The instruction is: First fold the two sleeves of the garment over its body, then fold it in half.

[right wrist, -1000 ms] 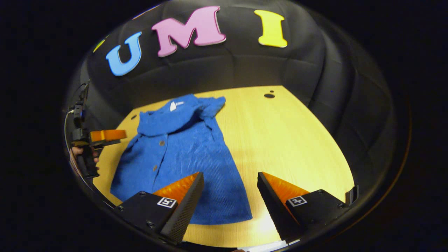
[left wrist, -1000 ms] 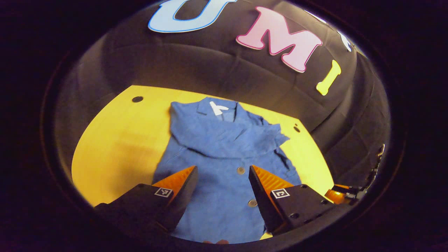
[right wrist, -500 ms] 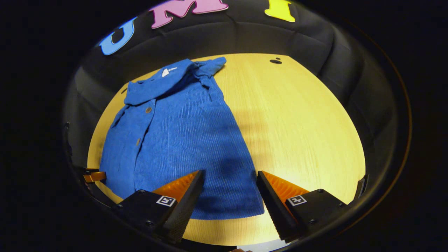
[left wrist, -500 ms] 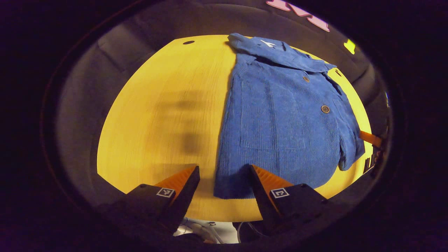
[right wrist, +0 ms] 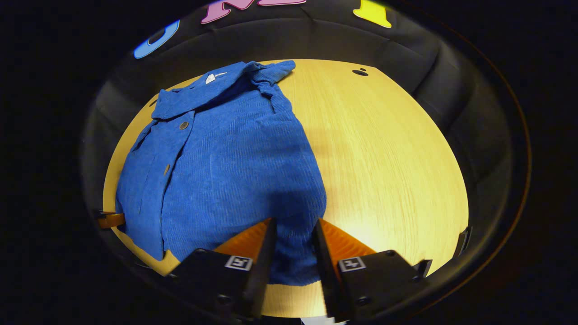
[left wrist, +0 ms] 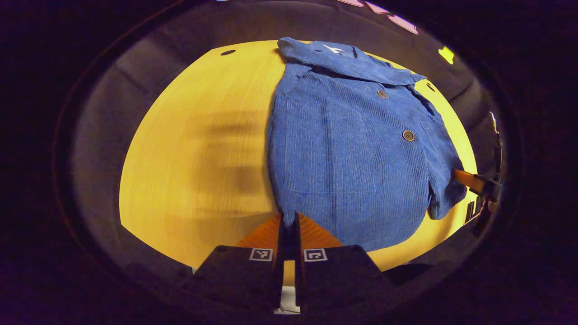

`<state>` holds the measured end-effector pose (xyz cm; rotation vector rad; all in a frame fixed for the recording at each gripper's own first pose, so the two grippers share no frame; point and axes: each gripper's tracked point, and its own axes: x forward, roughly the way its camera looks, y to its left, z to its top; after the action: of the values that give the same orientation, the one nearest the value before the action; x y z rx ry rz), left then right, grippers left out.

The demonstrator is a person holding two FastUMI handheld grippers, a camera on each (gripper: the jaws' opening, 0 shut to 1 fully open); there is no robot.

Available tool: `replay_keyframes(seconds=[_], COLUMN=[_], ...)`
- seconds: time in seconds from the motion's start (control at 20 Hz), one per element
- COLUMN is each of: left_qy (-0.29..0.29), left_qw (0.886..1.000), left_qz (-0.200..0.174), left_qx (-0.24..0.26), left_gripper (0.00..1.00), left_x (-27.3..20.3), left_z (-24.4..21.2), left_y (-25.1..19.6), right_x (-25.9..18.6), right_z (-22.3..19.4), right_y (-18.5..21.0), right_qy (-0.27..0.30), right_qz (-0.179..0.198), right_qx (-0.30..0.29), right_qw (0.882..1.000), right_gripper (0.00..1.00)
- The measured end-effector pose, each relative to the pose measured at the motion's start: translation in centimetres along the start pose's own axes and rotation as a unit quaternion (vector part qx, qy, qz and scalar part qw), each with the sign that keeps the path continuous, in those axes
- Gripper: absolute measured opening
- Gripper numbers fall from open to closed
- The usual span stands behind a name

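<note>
Garment (left wrist: 356, 149) lies on the bench (left wrist: 198, 153) — left gripper (left wrist: 289, 225) pinches its near hem corner; right gripper (right wrist: 292, 234), nearly pressed together, seems to clamp the other corner.

Warm overhead light lit the surface (left wrist: 180, 149) brightly, with soft banded shadows across it; edges bowed with fisheye distortion and fell dim.
</note>
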<state>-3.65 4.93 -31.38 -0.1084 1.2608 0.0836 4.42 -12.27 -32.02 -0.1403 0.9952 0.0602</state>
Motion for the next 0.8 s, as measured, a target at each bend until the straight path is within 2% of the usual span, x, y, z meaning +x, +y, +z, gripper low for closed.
replay_keyframes(seconds=[0.05,0.1,0.15,0.2,0.35,0.45,0.6,0.8], left_qy=[0.000,-0.006,-0.001,-0.005,0.002,-0.014,-0.049,-0.139], left_qw=[1.000,1.000,0.999,0.999,0.996,0.995,0.992,0.981], left_qz=[-0.014,-0.020,-0.034,-0.052,-0.082,-0.096,-0.110,-0.127], left_qx=[0.007,0.005,-0.002,-0.004,-0.029,-0.039,-0.042,-0.045], left_gripper=[0.06,0.06,0.00,0.00,0.00,0.00,0.00,0.00], left_x=[-0.2,0.6,0.9,-0.1,-0.3,-1.4,-4.0,-7.9], left_z=[-0.2,-0.4,-0.3,0.1,0.2,1.8,6.1,14.3], left_y=[-0.9,-1.3,-2.0,-2.4,-3.3,-3.8,-4.3,-4.9], right_x=[-0.1,0.1,0.0,0.1,0.0,-0.6,-2.3,-4.1], right_z=[-0.3,0.0,0.0,0.1,0.4,1.8,6.1,14.7], right_y=[0.3,0.8,1.4,1.5,1.6,1.9,3.0,5.9], right_qy=[0.003,-0.004,-0.002,-0.002,0.014,0.008,-0.022,-0.080], right_qz=[-0.006,0.002,0.018,0.026,0.041,0.045,0.064,0.105], right_qx=[-0.008,-0.019,-0.031,-0.036,-0.016,-0.004,-0.008,-0.002], right_qw=[1.000,1.000,0.999,0.999,0.999,0.999,0.998,0.991], right_gripper=[0.37,0.10,0.08,0.06,0.05,0.05,0.05,0.05])
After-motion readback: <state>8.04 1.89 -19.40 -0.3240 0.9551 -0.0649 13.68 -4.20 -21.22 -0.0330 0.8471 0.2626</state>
